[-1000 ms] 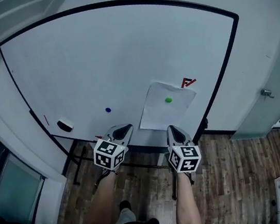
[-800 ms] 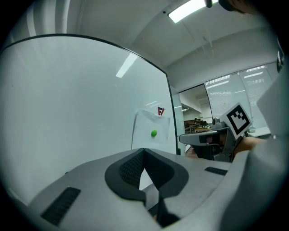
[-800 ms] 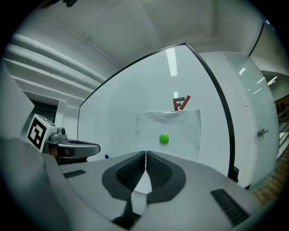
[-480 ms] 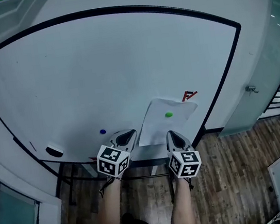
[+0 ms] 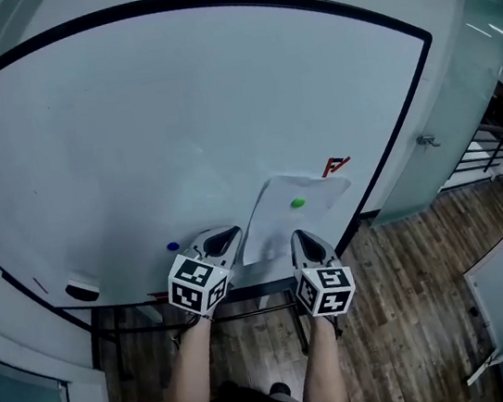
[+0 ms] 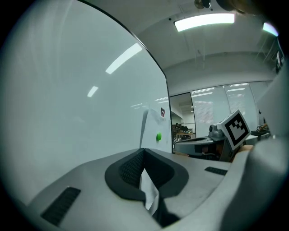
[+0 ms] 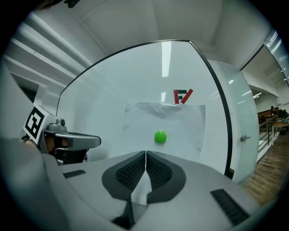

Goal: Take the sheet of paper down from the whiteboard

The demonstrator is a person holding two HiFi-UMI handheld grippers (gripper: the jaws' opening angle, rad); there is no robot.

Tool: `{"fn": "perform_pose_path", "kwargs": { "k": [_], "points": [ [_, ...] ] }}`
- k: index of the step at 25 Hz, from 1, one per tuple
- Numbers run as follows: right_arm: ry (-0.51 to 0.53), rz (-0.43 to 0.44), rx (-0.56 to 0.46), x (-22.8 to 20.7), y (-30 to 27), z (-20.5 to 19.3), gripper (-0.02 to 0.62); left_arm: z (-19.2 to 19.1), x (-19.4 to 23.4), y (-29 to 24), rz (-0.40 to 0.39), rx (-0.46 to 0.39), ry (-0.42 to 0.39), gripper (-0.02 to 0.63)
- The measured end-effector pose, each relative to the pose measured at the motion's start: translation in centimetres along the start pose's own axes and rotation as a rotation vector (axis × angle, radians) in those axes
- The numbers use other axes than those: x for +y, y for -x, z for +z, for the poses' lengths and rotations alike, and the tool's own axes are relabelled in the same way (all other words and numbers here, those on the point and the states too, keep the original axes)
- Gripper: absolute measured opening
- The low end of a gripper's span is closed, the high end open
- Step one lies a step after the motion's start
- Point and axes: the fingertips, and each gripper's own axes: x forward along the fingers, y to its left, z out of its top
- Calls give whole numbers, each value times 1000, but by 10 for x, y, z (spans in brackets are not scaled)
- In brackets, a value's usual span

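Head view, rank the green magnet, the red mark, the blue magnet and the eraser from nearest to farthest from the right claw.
1. Green magnet, on the sheet of paper just above the right claw.
2. Red mark, on the whiteboard above the sheet's top right corner.
3. Blue magnet, left, beyond the left claw.
4. Eraser, far left near the board's lower edge.
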Motion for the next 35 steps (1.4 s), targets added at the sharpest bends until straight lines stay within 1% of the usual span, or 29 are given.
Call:
{"fn": "perform_pose_path", "kwargs": {
  "k": [4,8,14,18,19,20,21,27,29,30,32,35],
  "points": [
    [8,14,-3,0,-7,8,25,11,-7,-10,-15,-18,-37,20],
    [24,28,-14,-10,-12,16,25,22,-7,-23,-6,-36,-51,20],
    [13,45,-22,-27,-19,19,25,30,-11,-38,0,-34,-87,21],
    [8,57,-25,-33,-25,20,25,39,-10,-44,7,-47,-107,25],
    [8,61,-24,-34,-27,20,25,41,-11,-47,5,-46,-112,50],
    [7,65,-25,-36,-29,20,25,43,-12,-49,1,-44,-120,93],
    [6,68,-27,-38,-31,21,25,45,-14,-52,-3,-44,-128,107],
    [-13,77,-33,-50,-35,21,25,44,-27,-69,-26,-35,-147,106],
    [-18,76,-36,-54,-37,21,25,44,-24,-71,-18,-42,-145,103],
    [-20,77,-38,-55,-38,22,25,45,-23,-71,-13,-48,-148,92],
    [-21,82,-40,-55,-39,24,25,45,-21,-71,1,-60,-169,67],
    [-11,92,-34,-53,-43,24,25,43,-18,-70,25,-76,-185,60]
  ]
}}
